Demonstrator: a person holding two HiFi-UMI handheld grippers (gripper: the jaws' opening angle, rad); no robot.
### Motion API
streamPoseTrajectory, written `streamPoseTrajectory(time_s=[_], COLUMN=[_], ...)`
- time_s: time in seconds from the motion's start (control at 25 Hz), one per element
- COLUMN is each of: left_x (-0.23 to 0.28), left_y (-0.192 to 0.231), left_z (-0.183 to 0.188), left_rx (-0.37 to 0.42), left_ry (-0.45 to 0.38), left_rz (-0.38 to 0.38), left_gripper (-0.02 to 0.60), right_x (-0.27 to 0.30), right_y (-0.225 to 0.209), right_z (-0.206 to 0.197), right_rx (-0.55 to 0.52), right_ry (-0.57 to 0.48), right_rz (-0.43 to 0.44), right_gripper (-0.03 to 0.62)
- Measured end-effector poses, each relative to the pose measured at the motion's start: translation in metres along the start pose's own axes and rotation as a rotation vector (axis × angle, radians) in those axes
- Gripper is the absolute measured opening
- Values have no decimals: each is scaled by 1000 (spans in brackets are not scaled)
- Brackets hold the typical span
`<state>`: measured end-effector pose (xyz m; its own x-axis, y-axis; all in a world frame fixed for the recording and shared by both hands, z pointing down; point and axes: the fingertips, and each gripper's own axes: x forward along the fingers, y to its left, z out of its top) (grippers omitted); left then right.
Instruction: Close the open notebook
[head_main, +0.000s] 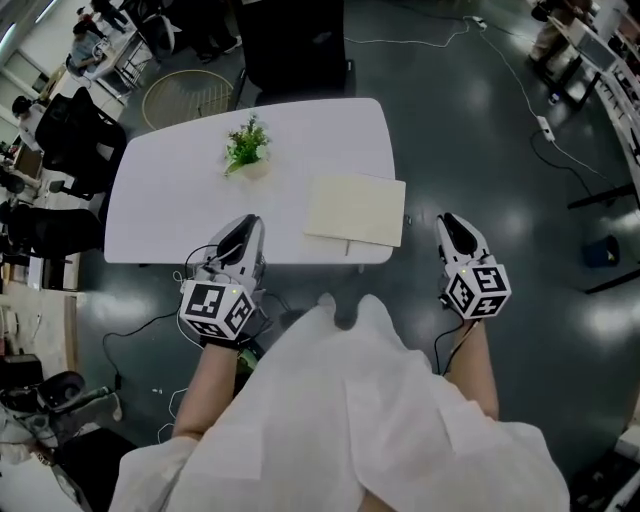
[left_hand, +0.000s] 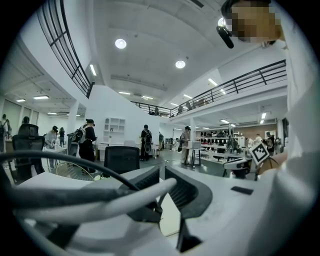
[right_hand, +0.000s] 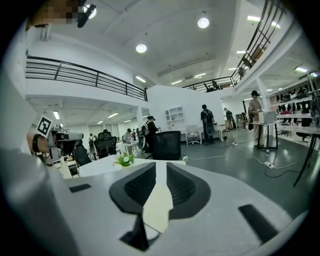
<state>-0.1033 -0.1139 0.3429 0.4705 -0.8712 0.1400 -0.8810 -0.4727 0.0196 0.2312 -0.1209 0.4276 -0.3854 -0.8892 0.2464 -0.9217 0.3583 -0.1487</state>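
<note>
The cream notebook (head_main: 355, 210) lies flat as a single rectangle near the front right edge of the white table (head_main: 160, 200). Both grippers hang back from it, at or just off the table's front edge. My left gripper (head_main: 245, 222) is to the notebook's left with a narrow gap between its jaws and nothing in them; in the left gripper view (left_hand: 160, 172) a strip of the notebook (left_hand: 170, 215) shows through that gap. My right gripper (head_main: 447, 220) is over the floor to the notebook's right, jaws apart and empty. The right gripper view (right_hand: 160, 170) looks along them at the notebook (right_hand: 159, 205).
A small potted plant (head_main: 246, 145) stands at the table's middle back. A black office chair (head_main: 295, 50) is behind the table, with a round wire basket (head_main: 190, 100) beside it. Cables run over the dark floor, and desks with people line the left side.
</note>
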Motion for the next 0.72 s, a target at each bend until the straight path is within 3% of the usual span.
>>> streamPoseTrajectory(time_s=[0.24,0.72], left_x=[35,60], left_y=[41,102], left_z=[-6,-30], left_rx=[-2,-19], left_ry=[23,57], left_rz=[-54,-109], left_gripper=[34,34], right_x=[49,107], right_y=[3,13], right_z=[-6,-55], right_rx=[16,62], right_ry=[35,145], right_rz=[-41,-112], right_gripper=[77,107])
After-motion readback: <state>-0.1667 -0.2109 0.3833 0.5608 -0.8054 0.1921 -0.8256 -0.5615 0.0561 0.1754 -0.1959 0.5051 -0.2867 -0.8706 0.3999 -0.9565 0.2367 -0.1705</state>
